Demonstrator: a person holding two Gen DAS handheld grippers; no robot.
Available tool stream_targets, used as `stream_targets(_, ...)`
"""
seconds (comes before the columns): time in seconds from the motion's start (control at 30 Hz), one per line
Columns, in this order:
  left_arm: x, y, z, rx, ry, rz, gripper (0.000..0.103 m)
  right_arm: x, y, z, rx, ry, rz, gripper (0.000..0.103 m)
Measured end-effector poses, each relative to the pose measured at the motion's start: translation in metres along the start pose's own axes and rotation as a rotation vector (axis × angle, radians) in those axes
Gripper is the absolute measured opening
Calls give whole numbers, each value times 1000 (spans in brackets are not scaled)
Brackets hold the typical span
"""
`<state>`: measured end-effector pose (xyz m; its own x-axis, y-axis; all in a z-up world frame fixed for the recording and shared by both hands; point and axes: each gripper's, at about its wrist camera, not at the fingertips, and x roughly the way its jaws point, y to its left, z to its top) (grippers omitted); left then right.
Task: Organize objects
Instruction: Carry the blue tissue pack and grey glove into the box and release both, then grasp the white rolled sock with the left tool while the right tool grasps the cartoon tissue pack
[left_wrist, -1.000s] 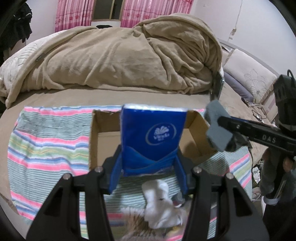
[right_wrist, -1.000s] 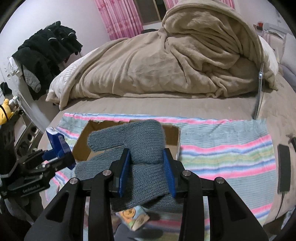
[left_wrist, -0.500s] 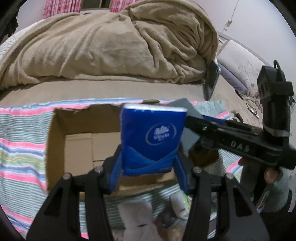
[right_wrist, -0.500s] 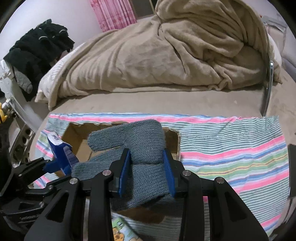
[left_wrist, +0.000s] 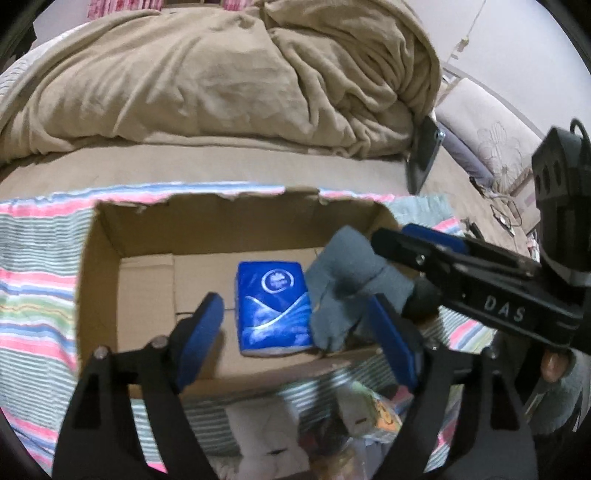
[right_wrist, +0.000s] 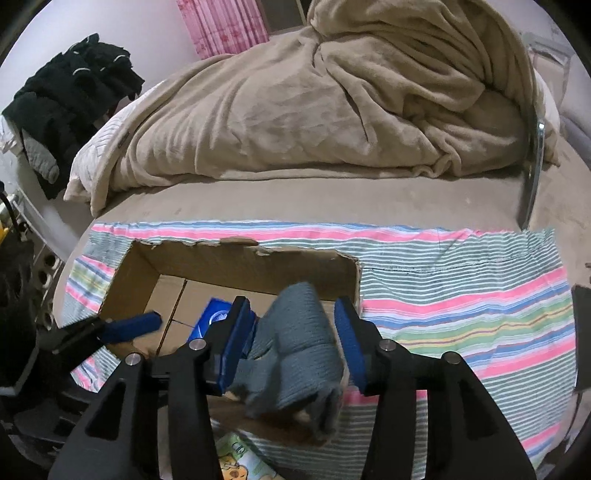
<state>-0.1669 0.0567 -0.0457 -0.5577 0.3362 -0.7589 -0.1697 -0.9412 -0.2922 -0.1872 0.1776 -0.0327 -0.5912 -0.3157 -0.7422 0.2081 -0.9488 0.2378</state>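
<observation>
Blue tissue pack (left_wrist: 272, 303) lies flat in the brown cardboard box (left_wrist: 110, 236), between the left gripper (left_wrist: 295, 339)'s just-parted, empty jaws. The right gripper (right_wrist: 291, 341)'s jaws have just been widening, clear of the grey knitted glove (right_wrist: 295, 347) between them.

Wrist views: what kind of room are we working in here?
Most likely a bedroom. A rumpled beige blanket lies heaped on a bed, pink curtains hang behind it, and dark clothes hang at the left. The cardboard box sits on a striped cloth over the bed.
</observation>
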Motion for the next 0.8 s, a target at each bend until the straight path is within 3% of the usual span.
stream_targets(0.37, -59, 6, -12, -4, -65, 25, 82, -40, 19, -13, -18, -23, -16, 51)
stream_targets(0.53, -77, 9, -23, -8, -79, 45, 82, -56, 28, -24, -24, -33, -14, 63)
stream_targets(0.8, -100, 13, -44, -15, -88, 68, 82, -73, 34, -41, -26, -29, -17, 64)
